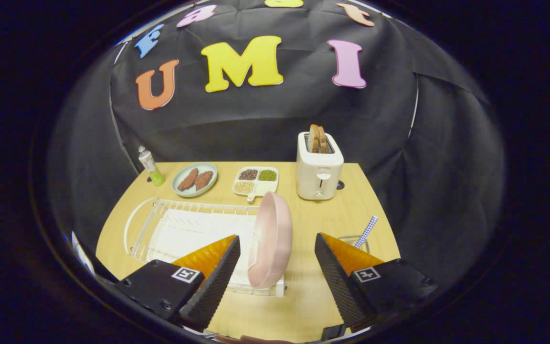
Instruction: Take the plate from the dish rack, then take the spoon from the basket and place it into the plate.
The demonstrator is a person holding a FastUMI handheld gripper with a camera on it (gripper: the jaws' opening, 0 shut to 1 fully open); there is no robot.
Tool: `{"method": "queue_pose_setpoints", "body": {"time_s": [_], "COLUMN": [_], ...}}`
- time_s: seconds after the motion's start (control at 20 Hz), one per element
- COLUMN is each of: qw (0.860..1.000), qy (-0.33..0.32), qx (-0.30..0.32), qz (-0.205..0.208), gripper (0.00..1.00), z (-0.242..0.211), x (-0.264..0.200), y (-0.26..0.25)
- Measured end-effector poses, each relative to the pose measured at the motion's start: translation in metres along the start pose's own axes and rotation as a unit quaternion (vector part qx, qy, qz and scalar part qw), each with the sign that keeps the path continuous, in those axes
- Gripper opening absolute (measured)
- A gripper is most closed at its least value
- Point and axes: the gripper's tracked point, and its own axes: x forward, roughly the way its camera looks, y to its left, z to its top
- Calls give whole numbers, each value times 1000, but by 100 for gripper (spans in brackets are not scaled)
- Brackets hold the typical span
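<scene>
Standing on edge at the near right end of the dish rack (160,224), the pink plate (271,239) sat between my two fingers, closer to the left one, and neither finger touched it; my gripper (277,241) was spread wide, holding nothing. I judged the plate stiff and fairly light, probably plastic or glazed ware with a smooth, slippery face, so a pinch across the thin rim near its upper half seemed the safest hold, one finger on the hollow side and one on the back. Too low a grip would have fouled the rack's wires, I thought, and too light a squeeze might have let it swivel. Beyond the right finger, the spoon (366,231) with a checked handle stood in a small clear basket (347,240) on the wooden table (313,220). Farther back I saw a white toaster (319,172) with bread in its slots, a divided tray of grains (255,181), a pale green dish (195,180) with two brown pieces, and a small bottle (151,166) at the far left corner.
</scene>
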Motion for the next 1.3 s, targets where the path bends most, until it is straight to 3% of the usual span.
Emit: {"method": "queue_pose_setpoints", "body": {"time_s": [0.2,0.35,0.5,0.75,1.0,1.3], "qw": [997,995,991,983,975,974], "qy": [69,77,103,130,146,122], "qx": [-14,-35,-47,-56,-39,-44], "qz": [-27,-58,-68,-116,-162,-184], "gripper": [99,98,82,64,27,17], "z": [3,16,12,14,11,14], "x": [35,44,48,45,48,34], "y": [1,-3,5,9,3,6]}}
